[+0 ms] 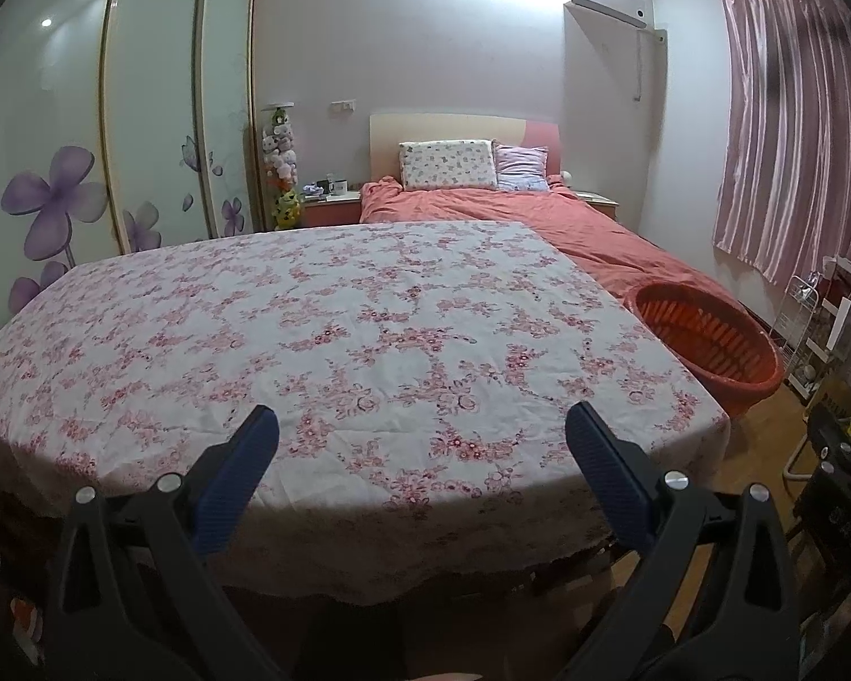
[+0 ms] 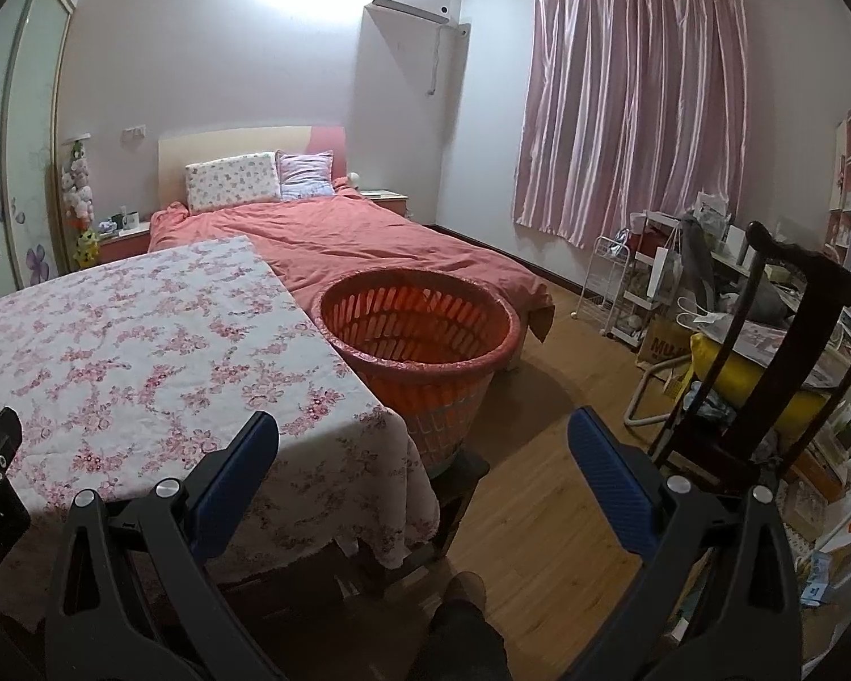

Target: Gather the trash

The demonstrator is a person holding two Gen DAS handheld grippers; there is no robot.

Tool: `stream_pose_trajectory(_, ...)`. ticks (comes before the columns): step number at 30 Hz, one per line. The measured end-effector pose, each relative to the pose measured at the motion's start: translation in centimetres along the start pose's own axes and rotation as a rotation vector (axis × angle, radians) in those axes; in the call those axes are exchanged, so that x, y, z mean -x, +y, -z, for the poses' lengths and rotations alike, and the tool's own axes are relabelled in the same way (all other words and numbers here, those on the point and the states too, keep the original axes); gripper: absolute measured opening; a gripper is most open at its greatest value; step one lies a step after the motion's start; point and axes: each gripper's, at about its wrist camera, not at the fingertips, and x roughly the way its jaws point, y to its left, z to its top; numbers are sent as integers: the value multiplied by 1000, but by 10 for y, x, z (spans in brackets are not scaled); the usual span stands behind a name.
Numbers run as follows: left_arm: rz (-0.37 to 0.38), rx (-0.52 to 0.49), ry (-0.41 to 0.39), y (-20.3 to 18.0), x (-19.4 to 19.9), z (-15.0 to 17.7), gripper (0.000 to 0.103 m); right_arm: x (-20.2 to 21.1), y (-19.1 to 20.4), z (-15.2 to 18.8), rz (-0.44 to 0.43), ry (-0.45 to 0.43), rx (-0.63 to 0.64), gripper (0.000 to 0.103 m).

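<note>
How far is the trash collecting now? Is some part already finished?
No trash shows on the floral tablecloth, so either clearing is done or nothing was laid out yet; the pictures cannot say which. In hand: nothing. The left gripper and right gripper are both open and hold nothing. The orange basket stands beside the table; its bottom is mostly hidden, so its contents are unclear.

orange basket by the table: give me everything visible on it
The round orange plastic basket stands upright, tapering downward, with a thick rolled rim and slotted, lattice-like walls. Its mouth is open; little of the inside shows, and no contents can be made out. It sits raised on a dark stand that is mostly hidden, right beside the floral-cloth table's corner and in front of the red-covered bed. Whether it touches the cloth is unclear. Neither claw touches it.
</note>
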Motion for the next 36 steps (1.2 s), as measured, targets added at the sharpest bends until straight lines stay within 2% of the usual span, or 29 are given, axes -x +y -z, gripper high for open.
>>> stream_pose_trajectory(36, 57, -22, -21, -20, 11, -4, 99, 0, -4, -5, -14, -4, -12, 101)
